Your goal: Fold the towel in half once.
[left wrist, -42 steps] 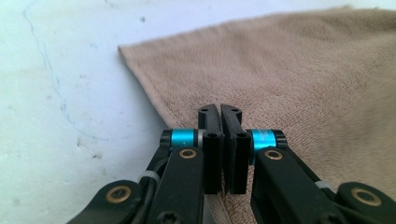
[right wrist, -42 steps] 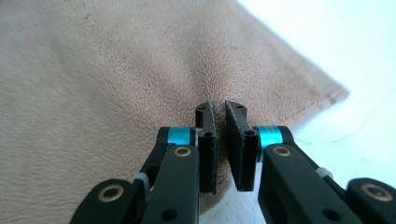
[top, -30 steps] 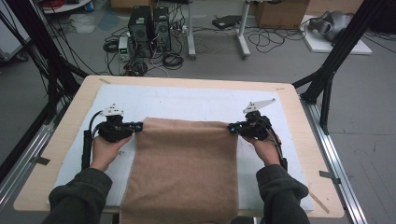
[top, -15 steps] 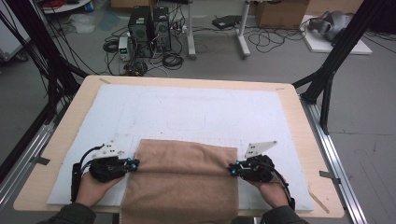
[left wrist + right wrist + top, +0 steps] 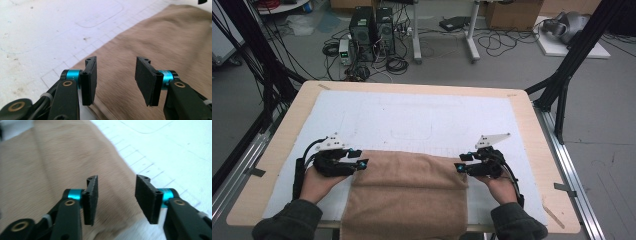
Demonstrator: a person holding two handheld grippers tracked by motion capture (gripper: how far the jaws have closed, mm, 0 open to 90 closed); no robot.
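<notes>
White mat (image 5: 412, 120): towel (image 5: 409, 195) flat, grippers apart.

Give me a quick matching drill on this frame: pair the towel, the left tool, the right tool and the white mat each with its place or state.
1. brown towel
2. left tool
3. right tool
4. white mat

a. open, at the towel's right far corner
b. covers the tabletop
c. hangs over the near table edge
d. open, at the towel's left far corner

Pairs: 1-c, 2-d, 3-a, 4-b
</notes>
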